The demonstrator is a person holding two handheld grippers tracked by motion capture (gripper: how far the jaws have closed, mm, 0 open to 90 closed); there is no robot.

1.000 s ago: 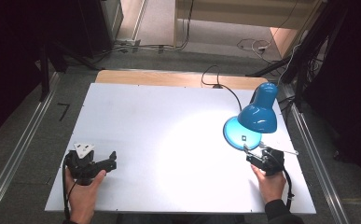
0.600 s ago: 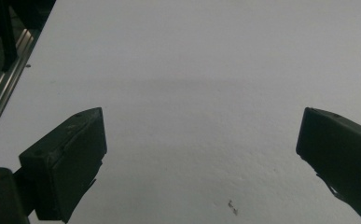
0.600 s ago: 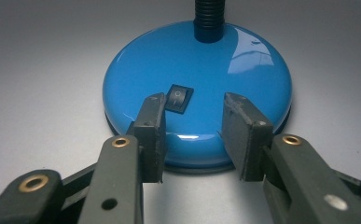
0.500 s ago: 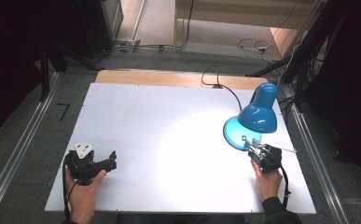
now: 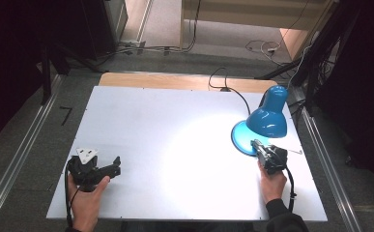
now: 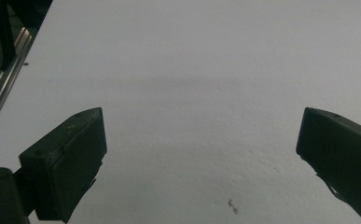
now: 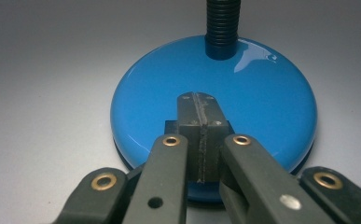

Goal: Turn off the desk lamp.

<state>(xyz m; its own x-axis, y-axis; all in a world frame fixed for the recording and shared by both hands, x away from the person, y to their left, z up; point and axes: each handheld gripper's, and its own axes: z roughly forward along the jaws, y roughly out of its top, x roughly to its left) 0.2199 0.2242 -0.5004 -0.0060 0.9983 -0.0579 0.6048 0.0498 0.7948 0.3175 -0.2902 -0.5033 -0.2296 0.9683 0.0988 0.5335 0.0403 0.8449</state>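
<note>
A blue desk lamp stands at the table's right side, its shade (image 5: 267, 118) bent over the round blue base (image 5: 239, 137) and throwing a bright patch on the white table (image 5: 165, 116). My right gripper (image 5: 255, 143) is shut, jaws pressed together with nothing between them. In the right gripper view its tip (image 7: 198, 100) rests over the near part of the base (image 7: 267, 88), above a small dark block (image 7: 170, 126). The black gooseneck (image 7: 222, 23) rises behind. My left gripper (image 5: 115, 165) sits open at the table's front left, over bare tabletop (image 6: 201, 140).
The lamp's black cable (image 5: 223, 81) runs off the table's far edge over a wooden strip (image 5: 155, 79). Metal rails (image 5: 20, 154) flank the table on both sides. A small metal piece (image 5: 298, 151) lies near the right edge.
My right gripper has moved forward and a little left, from just short of the lamp base to over its near part. The left gripper has stayed put.
</note>
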